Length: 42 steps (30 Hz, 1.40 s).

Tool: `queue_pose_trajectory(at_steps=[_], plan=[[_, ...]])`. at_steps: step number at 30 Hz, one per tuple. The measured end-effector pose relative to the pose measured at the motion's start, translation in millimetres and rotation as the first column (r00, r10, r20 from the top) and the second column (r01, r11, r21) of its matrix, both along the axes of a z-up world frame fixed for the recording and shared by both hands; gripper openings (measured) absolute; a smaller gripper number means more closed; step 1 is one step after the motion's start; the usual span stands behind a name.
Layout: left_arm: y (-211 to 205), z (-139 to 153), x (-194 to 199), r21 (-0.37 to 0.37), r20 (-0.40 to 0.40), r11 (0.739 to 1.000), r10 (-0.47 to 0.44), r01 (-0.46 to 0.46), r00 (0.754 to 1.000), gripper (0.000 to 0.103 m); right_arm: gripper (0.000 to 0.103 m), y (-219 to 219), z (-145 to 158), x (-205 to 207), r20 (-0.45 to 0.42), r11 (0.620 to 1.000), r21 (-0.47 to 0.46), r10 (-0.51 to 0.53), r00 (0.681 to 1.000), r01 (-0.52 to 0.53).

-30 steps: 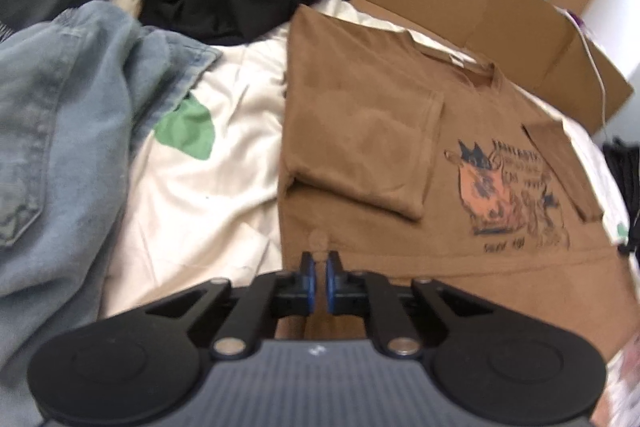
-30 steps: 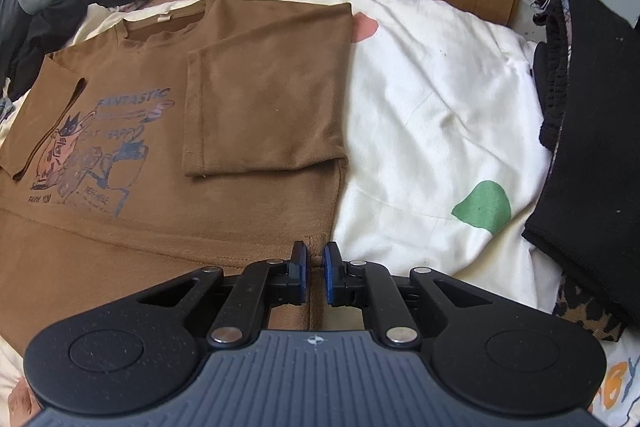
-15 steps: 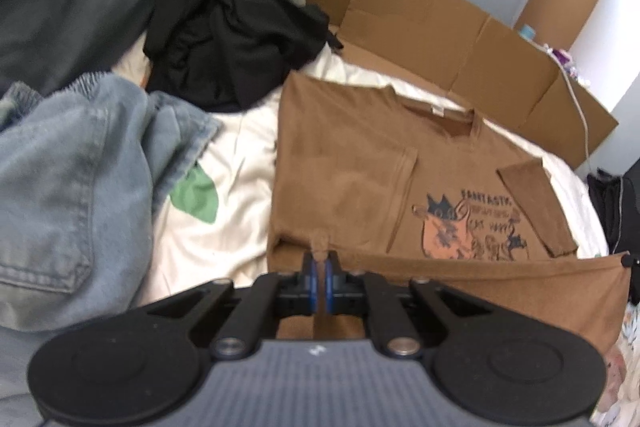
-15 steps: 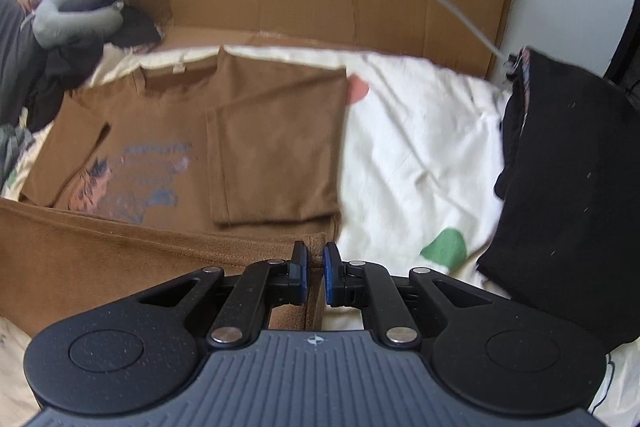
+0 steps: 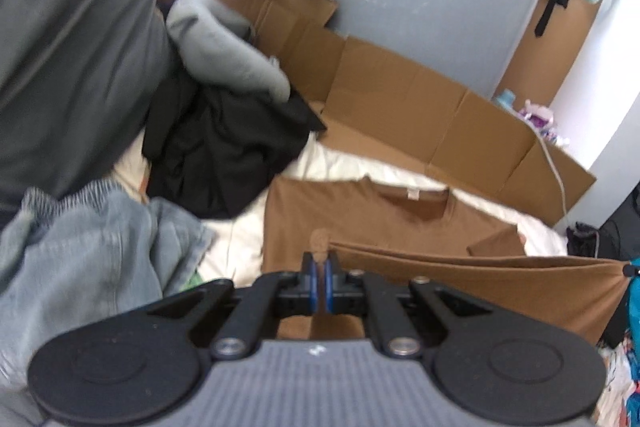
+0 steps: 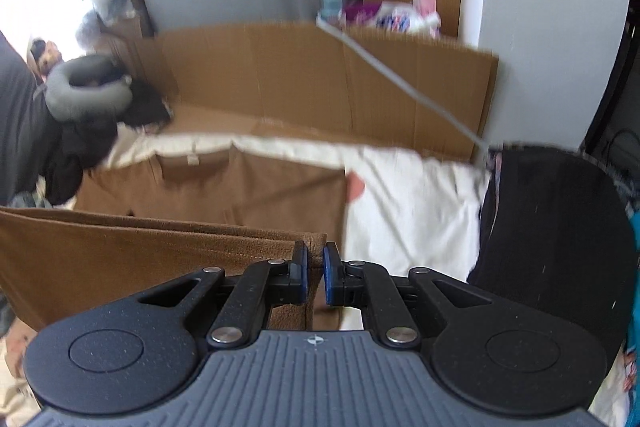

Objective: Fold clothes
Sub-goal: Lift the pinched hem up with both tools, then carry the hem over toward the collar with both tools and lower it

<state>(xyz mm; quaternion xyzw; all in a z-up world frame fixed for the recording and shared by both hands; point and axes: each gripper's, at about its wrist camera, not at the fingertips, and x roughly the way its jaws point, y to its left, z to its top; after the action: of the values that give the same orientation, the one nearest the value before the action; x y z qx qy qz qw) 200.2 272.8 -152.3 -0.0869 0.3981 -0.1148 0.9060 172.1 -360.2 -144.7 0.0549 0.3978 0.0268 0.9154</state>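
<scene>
left wrist view: denim pile (image 5: 80, 259) at 9 o'clock, black clothes (image 5: 224, 155) around 11; left gripper (image 5: 319, 267) has its jaws pinched tight on the bottom hem of the brown t-shirt (image 5: 360, 223), hem lifted off the white sheet (image 5: 240, 247), collar end flat at 12; right wrist view: right gripper (image 6: 315, 261) clamps the other hem corner, cardboard (image 6: 320, 83) at 12, black garment (image 6: 552, 227) at 3

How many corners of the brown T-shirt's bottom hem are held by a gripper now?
2. The left gripper pinches one corner of the brown T-shirt; the right gripper pinches the other.
</scene>
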Motion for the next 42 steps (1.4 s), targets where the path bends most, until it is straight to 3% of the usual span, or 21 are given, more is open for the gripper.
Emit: queue_pose_trajectory(at_steps=[10, 18, 24, 31, 34, 42], plan=[[6, 47, 20, -0.019, 0.07, 1.0, 0.009, -0.008, 0.998, 0.004, 0.006, 8, 64, 19, 0.083, 0.999, -0.037, 0.013, 0.996, -0.01], [4, 47, 51, -0.004, 0.077, 1.0, 0.004, -0.003, 0.997, 0.004, 0.006, 9, 63, 43, 0.077, 0.999, -0.04, 0.015, 0.997, -0.012], [-6, 10, 90, 0.022, 0.05, 1.0, -0.013, 0.012, 0.999, 0.004, 0.006, 12, 25, 86, 0.033, 0.994, -0.099, 0.048, 0.998, -0.045], [-21, -67, 151, 0.066, -0.024, 0.997, -0.042, 0.044, 0.999, 0.004, 0.006, 10, -61, 160, -0.038, 0.991, -0.116, 0.067, 0.997, -0.071], [-26, -84, 167, 0.082, -0.059, 0.995, -0.055, 0.059, 0.997, 0.004, 0.006, 11, -89, 183, -0.076, 0.991, -0.112, 0.07, 0.995, -0.078], [-23, -92, 197, 0.097, -0.125, 0.995, 0.009, 0.003, 0.992, 0.004, 0.006, 6, -96, 232, -0.121, 0.997, -0.055, 0.05, 0.991, -0.057]])
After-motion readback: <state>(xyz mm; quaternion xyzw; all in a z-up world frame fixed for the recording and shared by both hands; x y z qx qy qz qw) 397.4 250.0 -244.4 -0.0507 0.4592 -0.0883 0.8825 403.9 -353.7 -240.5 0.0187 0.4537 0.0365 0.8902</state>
